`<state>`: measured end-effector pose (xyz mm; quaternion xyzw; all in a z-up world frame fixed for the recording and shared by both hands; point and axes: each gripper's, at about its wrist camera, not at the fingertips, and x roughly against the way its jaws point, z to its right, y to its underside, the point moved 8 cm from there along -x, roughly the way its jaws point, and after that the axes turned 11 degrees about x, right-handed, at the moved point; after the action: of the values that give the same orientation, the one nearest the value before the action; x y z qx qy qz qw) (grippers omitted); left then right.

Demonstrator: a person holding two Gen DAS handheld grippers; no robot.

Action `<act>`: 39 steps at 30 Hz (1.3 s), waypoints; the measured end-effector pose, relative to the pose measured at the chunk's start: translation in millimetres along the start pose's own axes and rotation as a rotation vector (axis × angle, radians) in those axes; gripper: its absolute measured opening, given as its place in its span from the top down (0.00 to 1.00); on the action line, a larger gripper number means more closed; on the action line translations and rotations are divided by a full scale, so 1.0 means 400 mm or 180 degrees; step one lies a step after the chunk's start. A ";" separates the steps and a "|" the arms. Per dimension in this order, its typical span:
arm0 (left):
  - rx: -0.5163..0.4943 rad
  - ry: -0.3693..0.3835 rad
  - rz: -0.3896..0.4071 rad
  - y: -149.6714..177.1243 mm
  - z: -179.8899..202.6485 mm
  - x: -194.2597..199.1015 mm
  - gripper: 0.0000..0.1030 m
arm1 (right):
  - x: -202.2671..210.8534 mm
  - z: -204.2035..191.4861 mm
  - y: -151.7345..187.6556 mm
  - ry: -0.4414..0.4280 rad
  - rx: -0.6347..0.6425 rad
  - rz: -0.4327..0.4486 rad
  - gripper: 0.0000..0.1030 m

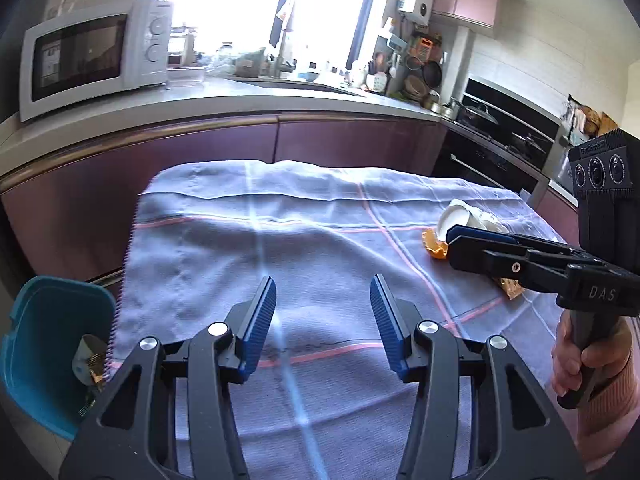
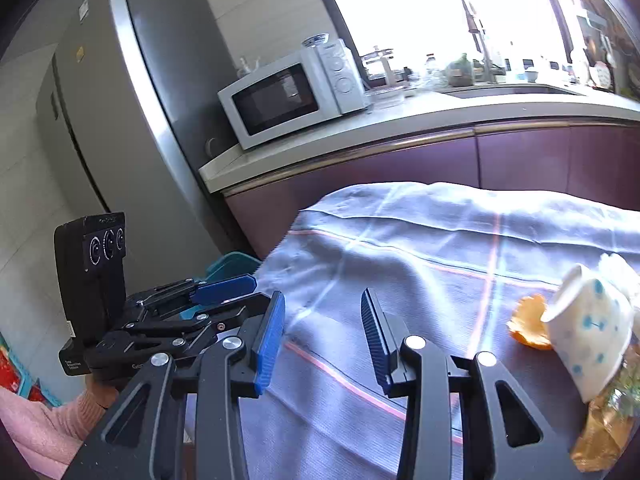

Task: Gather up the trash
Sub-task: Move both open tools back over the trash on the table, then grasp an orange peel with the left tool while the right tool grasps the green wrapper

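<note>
The fingers of the left gripper [image 1: 323,322] are standing wide apart with nothing between them, hovering over the middle of the cloth [image 1: 280,240], and the fingers of the right gripper [image 2: 323,336] are likewise spread and gripping nothing, their blue pads facing each other across bare fabric. Seen from the left wrist, the right gripper is reaching in from the right, its tip sitting near the rubbish at the table's right side. That rubbish is lying in a small cluster: a paper cup [image 2: 588,332] tipped on its side, white with blue spots, its open mouth facing left; a curled piece of orange peel [image 2: 530,326] just beside the cup's rim; and a crinkled clear wrapper [image 2: 600,428] with yellowish contents tucked under the cup's base. Something white and crumpled is showing behind the cup, too blurred to name. Off the table's left edge, a teal bin [image 1: 36,344] is waiting with some scraps already showing inside. The cup looks light and easily crushed, so closing hard on it is likely to flatten it or make it roll away; the peel is thin and flat, so the fingers may be pinching the loose, wrinkled cloth instead; and the bin is sitting well apart from the rubbish, so a weak grip risks a drop on the way.
</note>
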<state>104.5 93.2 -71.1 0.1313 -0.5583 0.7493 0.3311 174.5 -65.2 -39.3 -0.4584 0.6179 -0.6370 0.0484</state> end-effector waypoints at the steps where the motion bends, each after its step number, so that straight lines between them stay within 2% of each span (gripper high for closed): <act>1: -0.0052 0.0039 -0.0038 0.002 0.024 -0.015 0.53 | 0.017 0.029 0.008 0.0091 -0.0048 0.0010 0.64; 11: -0.0434 0.0285 -0.0267 0.017 0.226 -0.131 0.53 | 0.183 0.292 0.108 0.0782 -0.0578 0.0138 0.63; 18: -0.0517 0.0368 -0.0440 0.028 0.312 -0.211 0.53 | 0.279 0.406 0.185 0.1122 -0.0891 0.0158 0.63; 24: -0.0452 0.0332 -0.0621 0.012 0.323 -0.299 0.53 | 0.281 0.448 0.241 0.1090 -0.1115 0.0082 0.63; 33: -0.0332 0.0236 -0.0885 0.014 0.328 -0.403 0.55 | 0.267 0.465 0.245 0.1008 -0.1216 0.0134 0.63; 36: -0.0278 0.0253 -0.0976 0.019 0.329 -0.429 0.61 | 0.264 0.467 0.244 0.1003 -0.1206 0.0124 0.63; 38: -0.0257 0.0240 -0.1048 0.026 0.329 -0.448 0.73 | 0.259 0.470 0.246 0.0998 -0.1220 0.0092 0.63; 39: -0.0239 0.0251 -0.1079 0.031 0.330 -0.454 0.74 | 0.257 0.472 0.247 0.0984 -0.1235 0.0082 0.63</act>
<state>209.3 -94.2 -138.0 0.1815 -0.5424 0.6660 0.4789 187.0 -292.8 -102.5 -0.3483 0.7345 -0.5683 -0.1275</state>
